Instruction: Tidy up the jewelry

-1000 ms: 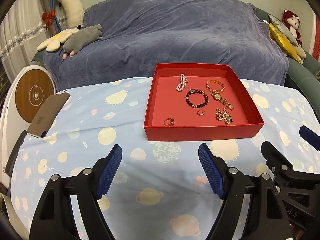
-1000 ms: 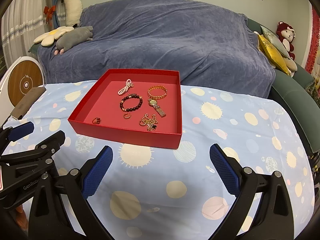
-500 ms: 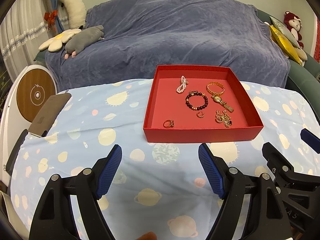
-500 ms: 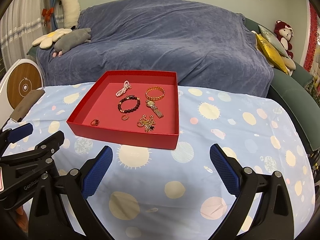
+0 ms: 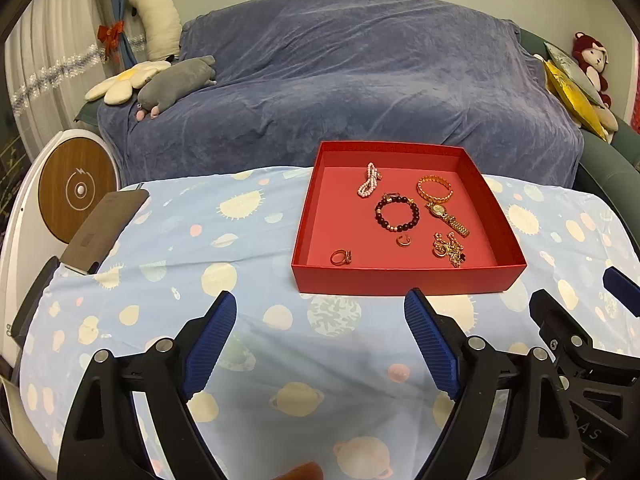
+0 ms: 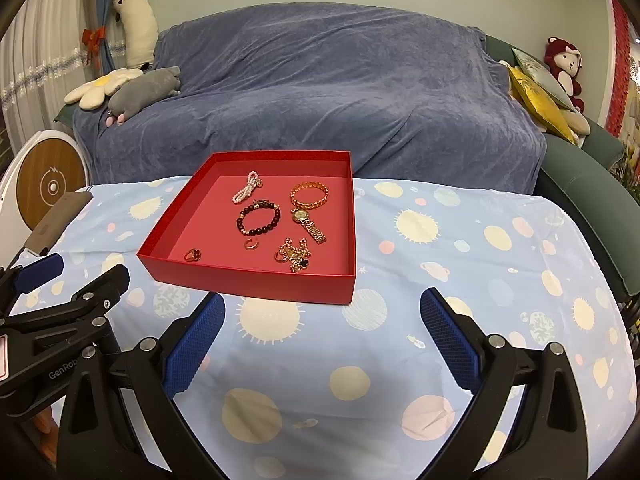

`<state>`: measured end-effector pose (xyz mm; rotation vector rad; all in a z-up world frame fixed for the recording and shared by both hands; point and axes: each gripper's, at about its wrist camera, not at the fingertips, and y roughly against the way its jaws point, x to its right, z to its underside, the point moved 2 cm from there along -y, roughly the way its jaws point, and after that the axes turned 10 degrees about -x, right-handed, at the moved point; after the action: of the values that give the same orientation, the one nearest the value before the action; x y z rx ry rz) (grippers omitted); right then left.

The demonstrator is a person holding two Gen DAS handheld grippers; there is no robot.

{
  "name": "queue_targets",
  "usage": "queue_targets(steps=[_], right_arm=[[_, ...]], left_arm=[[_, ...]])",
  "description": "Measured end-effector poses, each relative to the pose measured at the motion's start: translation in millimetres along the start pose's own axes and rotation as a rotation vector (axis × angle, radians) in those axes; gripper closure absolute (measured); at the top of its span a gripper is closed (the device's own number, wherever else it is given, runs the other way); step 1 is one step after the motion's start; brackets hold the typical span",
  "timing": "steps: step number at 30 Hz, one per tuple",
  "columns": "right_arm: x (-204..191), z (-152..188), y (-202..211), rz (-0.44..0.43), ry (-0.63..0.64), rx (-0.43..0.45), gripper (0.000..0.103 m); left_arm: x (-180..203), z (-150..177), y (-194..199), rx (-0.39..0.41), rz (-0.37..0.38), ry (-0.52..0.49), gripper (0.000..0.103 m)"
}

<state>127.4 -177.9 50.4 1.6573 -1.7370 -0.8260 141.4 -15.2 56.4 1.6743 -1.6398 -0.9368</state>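
A shallow red tray (image 5: 400, 280) (image 6: 248, 278) sits on the table's blue spotted cloth. Inside lie a pearl strand (image 5: 369, 179), a gold bangle (image 5: 435, 188), a dark bead bracelet (image 5: 397, 213), a gold watch (image 5: 446, 217), a small ring (image 5: 404, 240), a ring with a stone (image 5: 341, 257) and a tangled gold chain (image 5: 450, 245). My left gripper (image 5: 320, 308) hovers just short of the tray's near wall, jaws opening, nothing between them. My right gripper (image 6: 322, 310) is open and empty, also near the tray's front edge.
A dark phone-like slab (image 5: 106, 228) lies at the cloth's left edge beside a round wooden-faced device (image 5: 76, 190). Behind the table stands a sofa under a blue throw (image 5: 340, 80) with plush toys (image 5: 172, 82) and cushions (image 5: 572, 96).
The left gripper's jaws have spread slightly wider. Both views have tilted up a little, so the tray sits lower in the frame. The jewelry has not moved.
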Motion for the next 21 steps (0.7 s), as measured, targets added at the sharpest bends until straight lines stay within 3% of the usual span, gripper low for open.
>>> queue_targets(steps=[21], right_arm=[[0.1,1.1,0.0,-0.002,-0.002,0.002,0.007]], left_arm=[[1.0,0.3,1.1,0.007,-0.008,0.001,0.019]])
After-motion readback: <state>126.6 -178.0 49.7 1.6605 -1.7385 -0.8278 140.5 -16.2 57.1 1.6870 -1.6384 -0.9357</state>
